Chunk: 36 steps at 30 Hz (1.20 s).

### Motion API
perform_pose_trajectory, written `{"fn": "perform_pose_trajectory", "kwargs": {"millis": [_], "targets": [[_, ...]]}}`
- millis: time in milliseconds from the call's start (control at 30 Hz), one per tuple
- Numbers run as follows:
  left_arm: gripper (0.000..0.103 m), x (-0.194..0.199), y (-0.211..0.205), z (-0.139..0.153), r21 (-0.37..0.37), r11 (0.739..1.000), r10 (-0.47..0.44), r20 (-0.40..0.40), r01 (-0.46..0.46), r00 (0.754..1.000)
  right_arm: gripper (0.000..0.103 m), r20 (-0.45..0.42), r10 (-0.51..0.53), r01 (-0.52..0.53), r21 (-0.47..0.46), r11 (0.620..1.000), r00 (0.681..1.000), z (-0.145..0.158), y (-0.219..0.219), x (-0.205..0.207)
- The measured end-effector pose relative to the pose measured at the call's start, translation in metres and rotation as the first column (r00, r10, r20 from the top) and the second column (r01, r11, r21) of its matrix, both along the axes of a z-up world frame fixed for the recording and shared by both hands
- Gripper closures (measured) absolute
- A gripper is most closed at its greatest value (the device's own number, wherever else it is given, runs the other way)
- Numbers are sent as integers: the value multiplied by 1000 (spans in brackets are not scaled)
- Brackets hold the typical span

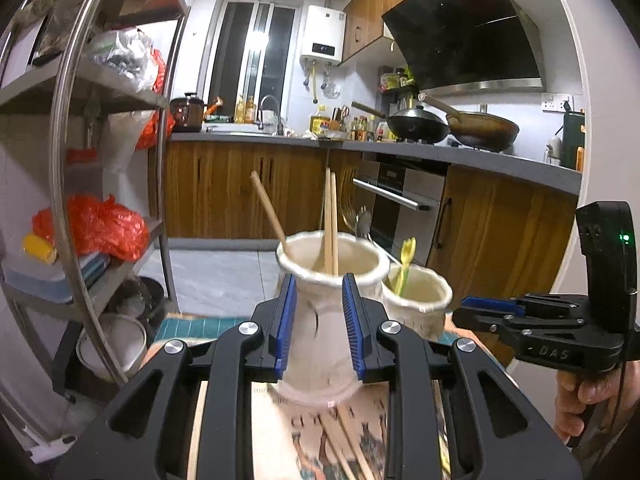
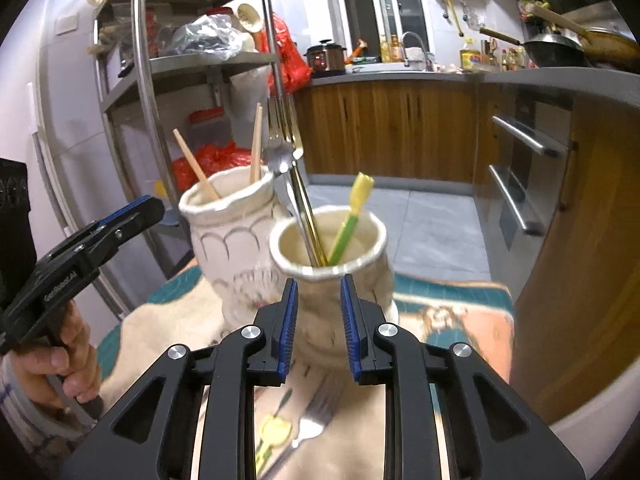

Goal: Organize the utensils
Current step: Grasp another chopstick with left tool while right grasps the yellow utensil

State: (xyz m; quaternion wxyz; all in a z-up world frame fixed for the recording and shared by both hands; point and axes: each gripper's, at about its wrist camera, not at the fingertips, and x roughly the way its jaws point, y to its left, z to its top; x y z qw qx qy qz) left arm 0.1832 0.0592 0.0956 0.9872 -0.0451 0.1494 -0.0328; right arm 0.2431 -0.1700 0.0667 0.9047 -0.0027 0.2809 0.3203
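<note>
Left claw (image 1: pixel 319 322) was parted, gripping nothing, with the taller vase (image 1: pixel 320 344) seen between its pads. Right claw (image 2: pixel 319 322) likewise parted and unladen before the shorter vase (image 2: pixel 340 280). Chopsticks (image 1: pixel 330 220) stood in the taller, metal fork (image 2: pixel 280 152) and yellow-green utensil (image 2: pixel 350 220) in the shorter. More chopsticks (image 1: pixel 344 444), another fork (image 2: pixel 310 426) and a yellow utensil (image 2: pixel 274 432) lay loose on the counter (image 2: pixel 460 320); judged partly done

a kitchen: wooden cabinets (image 1: pixel 224 188) stood under a grey countertop (image 1: pixel 460 154), a steel shelving rack (image 1: pixel 72 92) at left, a bright window (image 1: pixel 256 48) behind, grey tiled floor (image 2: pixel 432 224).
</note>
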Motion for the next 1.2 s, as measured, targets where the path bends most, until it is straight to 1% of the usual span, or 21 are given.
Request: {"fn": "perform_pose_trajectory", "kwargs": {"millis": [67,167,233,300,367,467,500,533,600,733,833,867,900,933,967,1000,1067,1100,1200], "targets": [[79,-4,1,-4,9,1000,0,-9,0,1000,80,0,-5,5,-13,1000,1000,-4,-3,-9],[79,-8,2,-13,14,1000,-8,-48,9,999,80,-25,1,-1,-17,1000,1000,-13,-6,-17],[79,-7,2,-25,8,1000,-20,-111,21,994,80,-58,8,-9,-27,1000,998,-23,-7,-22],[79,-5,2,-40,6,999,-30,-185,31,982,80,-95,20,-23,-33,999,995,-34,-7,-25],[80,-3,0,-51,12,999,-39,-241,43,970,80,-129,34,-41,-48,998,991,-43,-4,-29],[79,1,-7,-69,24,996,-73,-342,86,937,80,-168,67,-80,-72,994,983,-54,3,-37],[79,2,-10,-73,26,995,-81,-361,96,929,80,-178,82,-97,-79,992,981,-56,6,-41],[79,3,-13,-77,29,993,-92,-384,112,919,77,-184,90,-107,-86,991,979,-58,9,-45],[80,4,-17,-83,27,990,-115,-414,139,903,73,-198,106,-128,-103,986,975,-62,14,-53],[80,8,-20,-93,31,985,-137,-469,171,873,73,-214,118,-156,-169,973,970,-71,23,-66],[81,10,-22,-101,38,981,-147,-508,192,849,73,-194,112,-156,-229,961,974,-71,31,-74],[82,10,-22,-102,48,979,-146,-510,197,848,73,-191,109,-155,-242,958,975,-71,32,-76],[82,8,-24,-102,68,977,-139,-510,201,849,74,-185,108,-154,-259,953,977,-71,33,-78],[85,9,-24,-103,77,976,-136,-511,203,849,79,-181,111,-158,-273,949,977,-71,35,-80],[88,8,-24,-103,88,975,-130,-511,203,850,82,-183,113,-162,-280,946,977,-71,36,-82],[89,7,-23,-103,96,974,-130,-512,207,849,86,-186,114,-165,-290,943,976,-70,38,-82],[94,6,-21,-103,106,971,-132,-514,215,848,88,-197,116,-173,-299,939,974,-69,38,-82],[94,5,-21,-103,114,969,-131,-514,219,848,89,-200,116,-174,-302,937,973,-69,38,-81],[96,3,-19,-102,133,962,-137,-514,237,847,99,-192,103,-161,-319,934,976,-61,35,-83]]}}
